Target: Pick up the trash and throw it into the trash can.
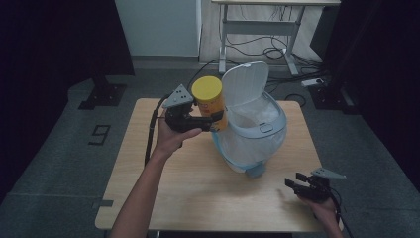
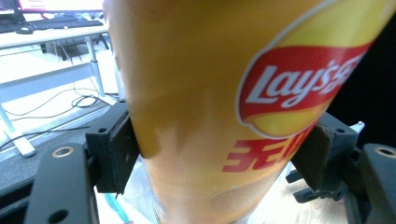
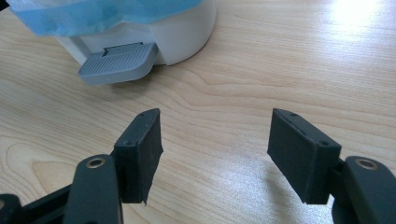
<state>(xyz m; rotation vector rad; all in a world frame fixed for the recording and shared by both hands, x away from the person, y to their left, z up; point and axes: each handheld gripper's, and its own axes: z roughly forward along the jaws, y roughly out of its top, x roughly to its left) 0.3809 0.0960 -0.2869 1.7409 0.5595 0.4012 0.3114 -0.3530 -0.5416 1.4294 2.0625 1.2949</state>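
Chip can (image 1: 210, 101), yellow-lidded, sits clamped upright between the left gripper's (image 1: 214, 117) jaws, pads pressed on both its sides, just beside the open pedal bin (image 1: 255, 131). The right gripper (image 1: 297, 180) rests on the counter (image 1: 198, 188), jaws wide and holding nothing, near the bin's pedal (image 3: 116, 69).

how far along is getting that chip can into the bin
Done: the bin stands with its lid up and its liner open, and the chip can is off the table, clamped between the jaws of the left gripper. In hand: the can is upright at the bin's left rim, not yet over the opening. Left: move it over and release. The right gripper rests open near the table's corner, holding nothing.
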